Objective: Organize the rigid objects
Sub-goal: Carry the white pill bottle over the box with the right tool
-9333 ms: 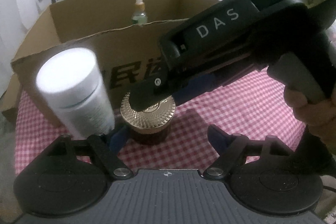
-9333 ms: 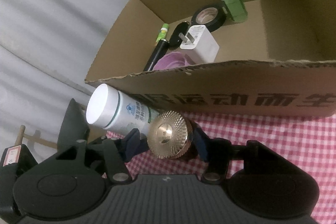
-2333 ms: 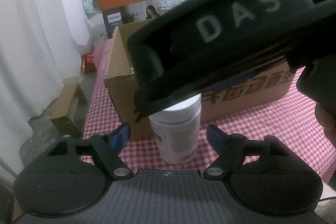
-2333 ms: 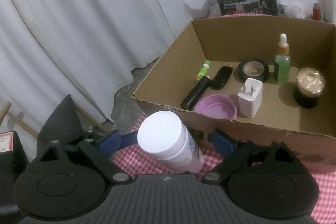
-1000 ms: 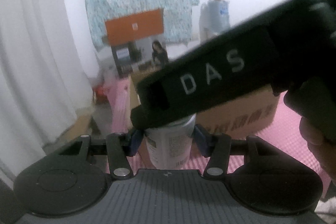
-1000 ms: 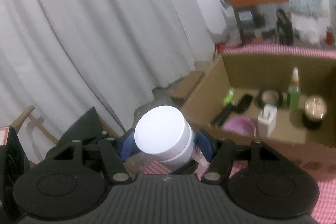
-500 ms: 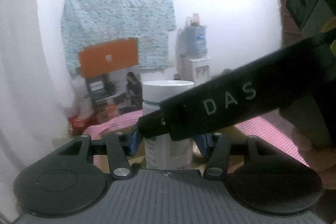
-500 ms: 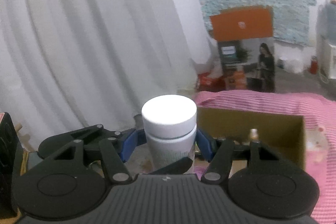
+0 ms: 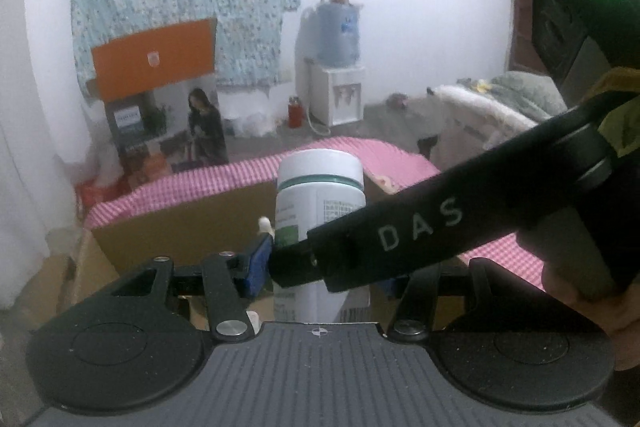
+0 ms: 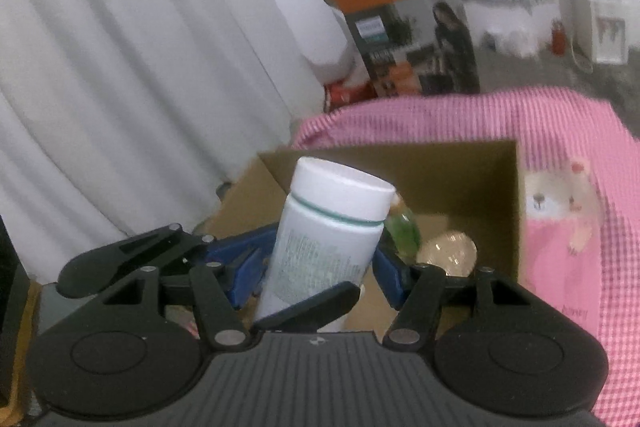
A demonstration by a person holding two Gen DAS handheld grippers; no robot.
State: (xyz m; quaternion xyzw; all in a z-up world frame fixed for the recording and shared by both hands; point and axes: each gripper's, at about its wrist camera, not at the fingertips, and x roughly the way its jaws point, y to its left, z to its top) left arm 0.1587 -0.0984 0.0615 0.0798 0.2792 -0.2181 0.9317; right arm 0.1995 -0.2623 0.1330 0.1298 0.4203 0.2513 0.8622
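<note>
A white bottle point(image 9: 320, 195) with a green ring under its cap hangs over the open cardboard box point(image 9: 180, 223). My left gripper point(image 9: 320, 263) is shut on its lower body, one blue pad point(image 9: 258, 259) against its side. The right gripper's black finger point(image 9: 420, 227) crosses in front and hides the other pad. In the right wrist view the white bottle point(image 10: 332, 227) leans right, and my right gripper point(image 10: 320, 267) is shut on it too. Behind it in the cardboard box point(image 10: 460, 179) stand a green dropper bottle point(image 10: 404, 227) and a gold-lidded jar point(image 10: 448, 251).
A pink checked tablecloth point(image 9: 360, 151) covers the table under the box. A pink bear-print cloth point(image 10: 560, 227) lies right of the box. A white curtain point(image 10: 120, 67) hangs at the left. An orange-topped carton point(image 9: 160, 99) and a water dispenser point(image 9: 336, 67) stand on the floor beyond.
Both grippers have carried the white bottle together toward the box, and it now hangs over the box's inside. In the right wrist view the bottle has gone from upright to leaning right.
</note>
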